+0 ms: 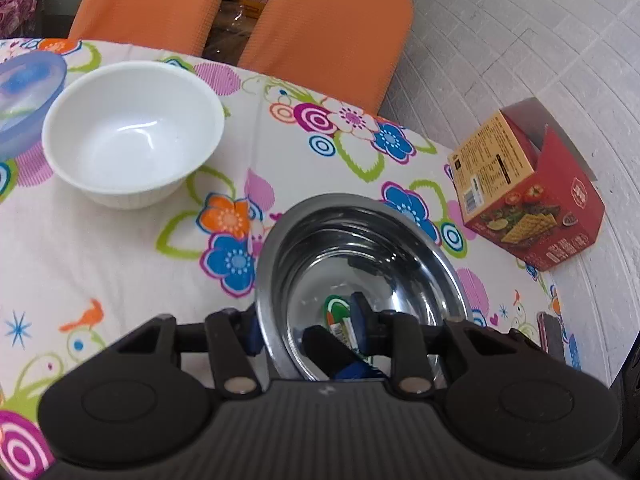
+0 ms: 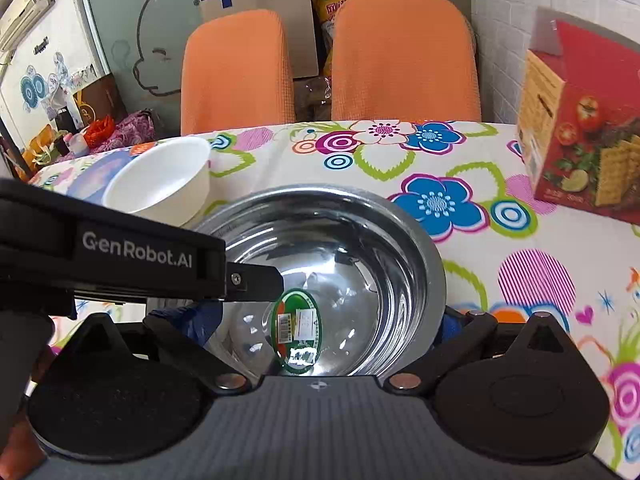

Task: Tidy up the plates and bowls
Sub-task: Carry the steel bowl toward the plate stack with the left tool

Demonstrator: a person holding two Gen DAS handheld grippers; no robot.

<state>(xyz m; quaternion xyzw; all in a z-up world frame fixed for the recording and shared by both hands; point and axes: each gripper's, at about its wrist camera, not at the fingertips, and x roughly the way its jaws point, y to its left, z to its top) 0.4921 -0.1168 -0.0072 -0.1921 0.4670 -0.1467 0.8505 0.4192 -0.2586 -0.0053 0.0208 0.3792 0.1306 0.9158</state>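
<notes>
The steel bowl (image 1: 360, 280) is sitting on the flowered desk (image 1: 120, 248) near its front, with the white bowl (image 1: 132, 132) lying beyond it to the left and a blue translucent dish (image 1: 28, 96) just beside that at the far left. The left gripper (image 1: 308, 332) is straddling the steel bowl's near-left rim, one of its fingers (image 1: 362, 316) inside the basin and the other outside, closed on the thin wall. The right gripper (image 2: 328, 320) is spreading its fingers wide around the same bowl's near side, and I cannot tell whether they are touching it. I judge the steel bowl to be light, stiff and slick, so the flat rim is the surest hold; the white bowl is looking heavier and breakable. A label (image 2: 298, 328) is showing in the basin, its print too small to read, and reflections are confusing the interior. A red cracker box (image 1: 532, 196) is standing at the right edge.
</notes>
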